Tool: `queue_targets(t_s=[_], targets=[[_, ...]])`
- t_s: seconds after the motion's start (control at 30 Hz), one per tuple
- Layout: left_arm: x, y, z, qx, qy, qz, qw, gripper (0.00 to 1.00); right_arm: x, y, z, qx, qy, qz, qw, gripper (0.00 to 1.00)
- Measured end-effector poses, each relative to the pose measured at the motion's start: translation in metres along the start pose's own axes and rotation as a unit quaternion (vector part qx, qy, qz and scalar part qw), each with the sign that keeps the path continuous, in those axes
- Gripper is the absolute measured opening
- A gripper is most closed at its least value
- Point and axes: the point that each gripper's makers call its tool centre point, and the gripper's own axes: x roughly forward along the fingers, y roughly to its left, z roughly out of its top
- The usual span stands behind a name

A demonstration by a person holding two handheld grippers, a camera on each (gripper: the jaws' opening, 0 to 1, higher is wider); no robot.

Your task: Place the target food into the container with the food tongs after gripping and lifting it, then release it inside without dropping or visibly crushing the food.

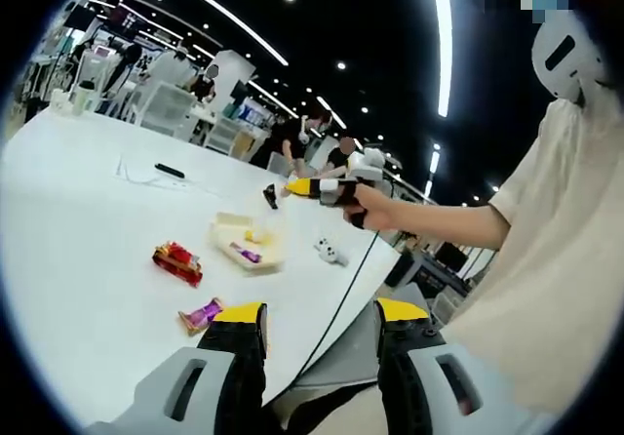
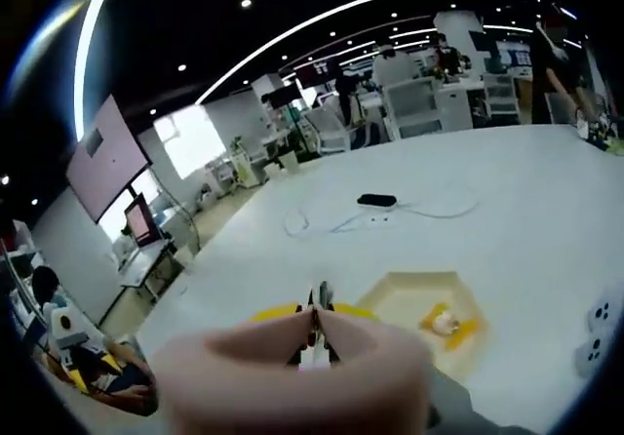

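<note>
1. In the left gripper view, the left tongs [image 1: 320, 323] are seen spread wide, holding nothing, with their yellow tips over the near edge of the white tabletop [image 1: 78, 259].
2. Just beyond the left yellow tip, a purple-wrapped snack [image 1: 201, 315] is seen lying on the tabletop.
3. A little farther on, a red packet [image 1: 177, 262] is seen lying flat, apart from the snack.
4. Beyond the packet, the pale container [image 1: 241, 241] is seen standing on the tabletop, with a yellow food piece [image 1: 257, 237] and a small purple item inside it.
5. A small white die-like object [image 1: 331, 252] is seen beside the container, near the tabletop's edge.
6. Above the container, the right tongs [image 1: 273, 196] are held in a person's hand [image 1: 375, 209]; whether they are closed cannot be told from that view.
7. In the right gripper view, the right tongs [image 2: 318, 333] are seen drawn narrow with their tips almost together; whether anything is gripped between them cannot be told.
8. Just beside them, the container [image 2: 409, 294] is seen with the food piece [image 2: 444, 322] resting in it.
9. Farther off, a black device [image 2: 376, 200] with a white cable [image 2: 322, 222] is seen on the tabletop.
</note>
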Motion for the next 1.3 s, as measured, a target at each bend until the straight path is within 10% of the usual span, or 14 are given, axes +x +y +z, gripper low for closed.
queue_targets(t_s=[0.67, 1.3], targets=[[0.005, -0.006, 0.002, 0.009, 0.007, -0.004, 0.9999, 0.43, -0.003, -0.016, 0.035, -0.021, -0.025, -0.015, 0.9993, 0.1], [-0.004, 0.005, 0.009, 0.034, 0.034, -0.049, 0.9976, 0.43, -0.03, 0.044, -0.009, -0.104, -0.001, -0.006, 0.9946, 0.16]])
